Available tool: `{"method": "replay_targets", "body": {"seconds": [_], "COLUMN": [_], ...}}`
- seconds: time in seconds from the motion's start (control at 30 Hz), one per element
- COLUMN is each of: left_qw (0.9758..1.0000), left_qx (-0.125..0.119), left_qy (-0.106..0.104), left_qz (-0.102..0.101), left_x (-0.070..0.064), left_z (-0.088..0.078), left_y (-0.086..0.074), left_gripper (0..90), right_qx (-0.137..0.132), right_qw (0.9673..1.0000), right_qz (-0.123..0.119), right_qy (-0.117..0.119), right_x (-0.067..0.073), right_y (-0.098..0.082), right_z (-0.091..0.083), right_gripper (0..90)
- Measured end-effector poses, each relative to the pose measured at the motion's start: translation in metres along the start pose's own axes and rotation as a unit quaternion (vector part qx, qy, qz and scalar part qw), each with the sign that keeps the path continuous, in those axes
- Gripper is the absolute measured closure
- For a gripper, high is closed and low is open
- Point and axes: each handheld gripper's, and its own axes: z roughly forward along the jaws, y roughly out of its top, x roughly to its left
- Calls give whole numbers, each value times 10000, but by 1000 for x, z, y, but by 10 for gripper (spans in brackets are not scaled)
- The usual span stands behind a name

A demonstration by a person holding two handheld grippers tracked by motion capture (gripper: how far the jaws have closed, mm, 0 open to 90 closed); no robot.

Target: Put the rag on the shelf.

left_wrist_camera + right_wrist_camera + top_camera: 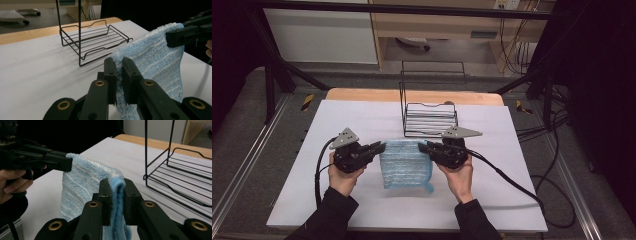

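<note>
A light blue striped towel [406,163] hangs folded between my two grippers above the white tabletop. My left gripper [381,147] is shut on its left top corner; in the left gripper view the black jaws [119,65] pinch the fluffy towel [152,58] edge. My right gripper [422,147] is shut on the right top corner, and in the right gripper view the towel [82,185] folds over between the jaws [117,185]. Each view shows the other gripper clamped on the far corner. The towel's lower edge sags toward the table.
A black wire rack [428,116] stands just behind the towel, its tall frame rising at the left side; it shows in the left gripper view [92,40] and the right gripper view [180,180]. The white table sheet [337,120] spreads around. Cables trail off at right.
</note>
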Motion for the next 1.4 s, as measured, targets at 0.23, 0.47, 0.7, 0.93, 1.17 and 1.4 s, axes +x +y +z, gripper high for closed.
{"method": "replay_targets", "body": {"seconds": [0.23,0.47,0.7,0.93,1.17,1.4], "left_qw": [9998,9993,9985,9972,9950,9926], "left_qx": [-197,-358,-525,-717,-957,-1184], "left_qy": [0,20,-18,-49,-48,-74], "left_qz": [59,115,168,206,291,260], "left_x": [-6,-11,-16,-19,-25,-27], "left_z": [-7,-12,-15,-15,-16,-15], "left_y": [7,16,28,43,59,74], "left_gripper": [825,826,826,826,827,827], "right_qx": [-129,-295,-455,-667,-897,-1127], "right_qw": [9998,9991,9982,9965,9939,9898], "right_qz": [-126,-288,-385,-486,-597,-762], "right_qy": [-11,-36,-88,-154,-246,-413], "right_x": [6,12,15,18,22,26], "right_y": [7,17,26,37,52,68], "right_z": [-8,-18,-27,-38,-50,-61], "right_gripper": [796,796,797,797,797,798]}}
